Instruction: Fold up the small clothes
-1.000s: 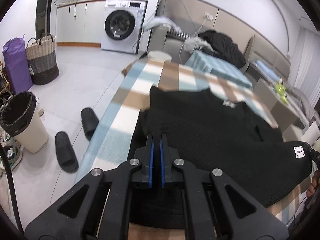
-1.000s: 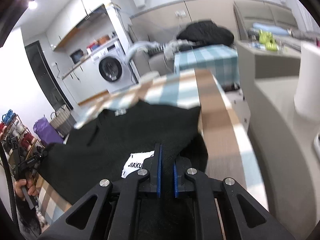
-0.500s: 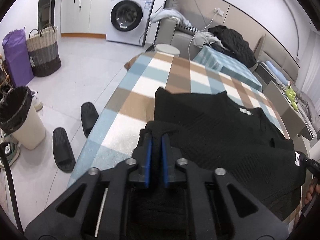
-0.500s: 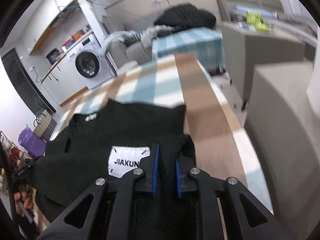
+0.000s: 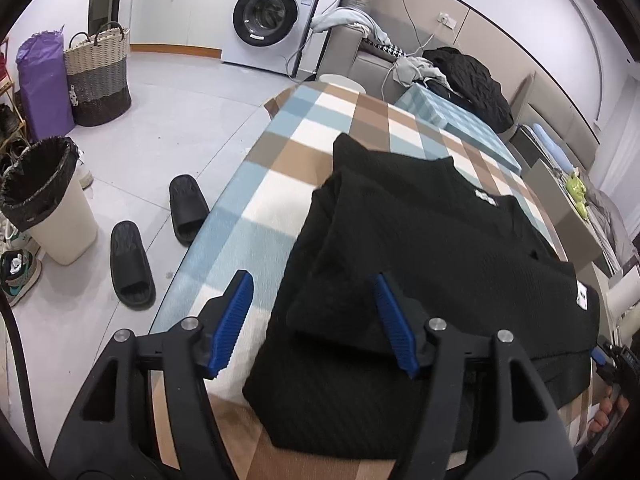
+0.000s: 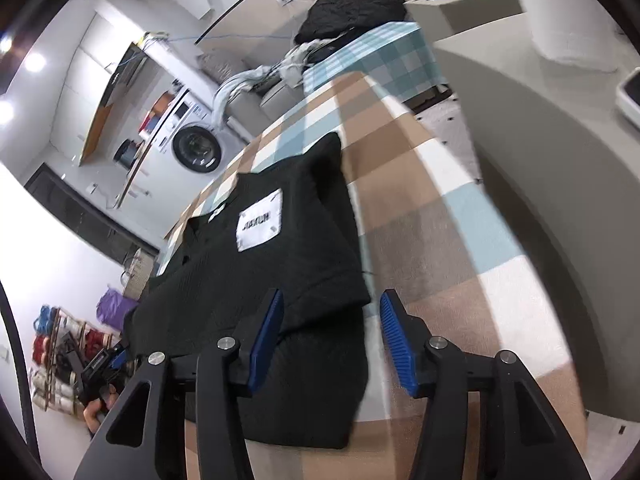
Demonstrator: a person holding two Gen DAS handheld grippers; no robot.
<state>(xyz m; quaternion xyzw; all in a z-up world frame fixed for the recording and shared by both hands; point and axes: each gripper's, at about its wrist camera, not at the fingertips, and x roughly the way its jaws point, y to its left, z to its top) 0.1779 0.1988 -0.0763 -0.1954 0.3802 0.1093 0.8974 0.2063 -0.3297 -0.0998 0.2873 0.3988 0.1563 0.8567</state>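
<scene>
A lived-in home — washing machine point(image 5: 267, 14), laundry basket point(image 5: 98, 74), slippers point(image 5: 132, 264) on the floor.

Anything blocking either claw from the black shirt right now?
Nothing visible. The left claw and right claw are both open directly over the black shirt on the checked cloth, with only fabric beneath them.

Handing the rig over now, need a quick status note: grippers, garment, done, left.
Left gripper: open, empty, over the near left edge of the black knit shirt.
Right gripper: open, empty, at the shirt's near right edge.
Shirt lies on the brown, blue and white checked tablecloth, white label patch facing up.
Done: a flap at each near corner lies folded onto the body.
Left: probably the remaining folds to make it compact; both grippers need a fresh grasp first.
</scene>
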